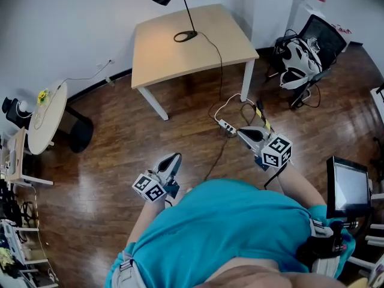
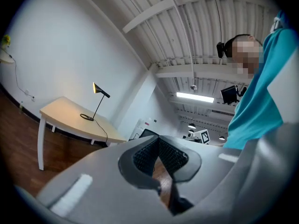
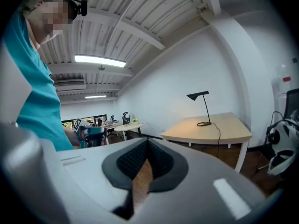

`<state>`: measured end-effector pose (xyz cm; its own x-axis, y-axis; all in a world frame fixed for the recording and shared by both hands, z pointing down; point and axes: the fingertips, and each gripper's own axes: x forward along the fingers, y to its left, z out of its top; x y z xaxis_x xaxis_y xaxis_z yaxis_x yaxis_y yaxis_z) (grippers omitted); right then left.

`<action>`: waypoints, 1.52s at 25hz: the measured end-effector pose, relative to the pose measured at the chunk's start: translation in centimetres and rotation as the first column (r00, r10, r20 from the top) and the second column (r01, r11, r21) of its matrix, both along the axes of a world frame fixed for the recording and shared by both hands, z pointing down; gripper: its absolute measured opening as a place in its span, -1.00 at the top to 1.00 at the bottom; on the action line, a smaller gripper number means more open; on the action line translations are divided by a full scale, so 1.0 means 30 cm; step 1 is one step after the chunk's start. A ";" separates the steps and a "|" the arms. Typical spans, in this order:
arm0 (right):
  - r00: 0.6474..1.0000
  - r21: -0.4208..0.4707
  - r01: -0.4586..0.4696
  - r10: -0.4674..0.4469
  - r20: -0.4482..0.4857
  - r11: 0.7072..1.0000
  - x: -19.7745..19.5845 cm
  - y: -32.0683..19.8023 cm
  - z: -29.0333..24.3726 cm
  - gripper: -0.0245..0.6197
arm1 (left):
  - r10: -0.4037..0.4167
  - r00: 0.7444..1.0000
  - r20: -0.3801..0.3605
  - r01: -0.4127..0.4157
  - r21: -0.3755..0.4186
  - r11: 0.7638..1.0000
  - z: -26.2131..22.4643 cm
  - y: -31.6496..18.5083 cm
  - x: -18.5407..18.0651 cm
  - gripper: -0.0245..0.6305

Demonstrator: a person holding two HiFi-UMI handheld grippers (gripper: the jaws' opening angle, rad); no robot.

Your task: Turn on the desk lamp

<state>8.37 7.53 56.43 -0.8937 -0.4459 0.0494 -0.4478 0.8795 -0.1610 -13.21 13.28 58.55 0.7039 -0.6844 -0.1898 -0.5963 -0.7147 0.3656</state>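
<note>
The black desk lamp [image 1: 189, 14] stands at the far edge of a pale wooden desk [image 1: 180, 59], well ahead of me. A warm glow lies on the desk top and wall under its head, so it looks lit. Its cord runs off the desk down to the floor. My left gripper [image 1: 174, 158] and right gripper [image 1: 240, 132] are held close to my body, far from the desk, both shut and empty. The lamp [image 2: 97, 101] shows small at left in the left gripper view, beyond the left gripper [image 2: 159, 141]. It also appears as the lamp [image 3: 204, 107] at right, past the right gripper [image 3: 147, 143].
A white power strip [image 1: 226, 126] with cables lies on the wooden floor between me and the desk. A black office chair [image 1: 303, 53] loaded with white gear stands at right. A round white table [image 1: 48, 116] is at left and a monitor [image 1: 348, 188] at my right.
</note>
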 end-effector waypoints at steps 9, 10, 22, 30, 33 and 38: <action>0.997 -0.036 0.071 -0.070 0.017 0.997 0.106 0.216 0.038 0.92 | -0.048 0.998 0.029 0.049 -0.003 0.999 -0.067 0.243 0.145 0.63; 0.997 -0.034 0.074 -0.074 0.013 0.997 0.100 0.253 0.032 0.92 | -0.053 0.998 0.024 0.053 0.003 0.999 -0.076 0.279 0.140 0.63; 0.999 -0.059 -0.023 0.025 0.028 0.998 -0.043 0.582 -0.116 0.92 | 0.012 0.998 0.055 -0.014 0.039 0.999 -0.215 0.581 -0.017 0.63; 0.993 -0.098 -0.110 0.114 0.042 0.989 -0.278 0.679 -0.048 0.92 | 0.074 0.994 0.086 -0.076 0.018 0.997 -0.075 0.660 -0.308 0.63; 0.995 -0.083 -0.093 0.095 0.020 0.992 -0.253 0.617 -0.026 0.92 | 0.059 0.994 0.088 -0.062 0.040 0.997 -0.048 0.589 -0.289 0.63; 0.997 -0.065 -0.079 0.079 0.002 0.995 -0.227 0.564 -0.036 0.92 | 0.004 0.999 0.041 -0.007 0.068 0.998 -0.074 0.584 -0.308 0.63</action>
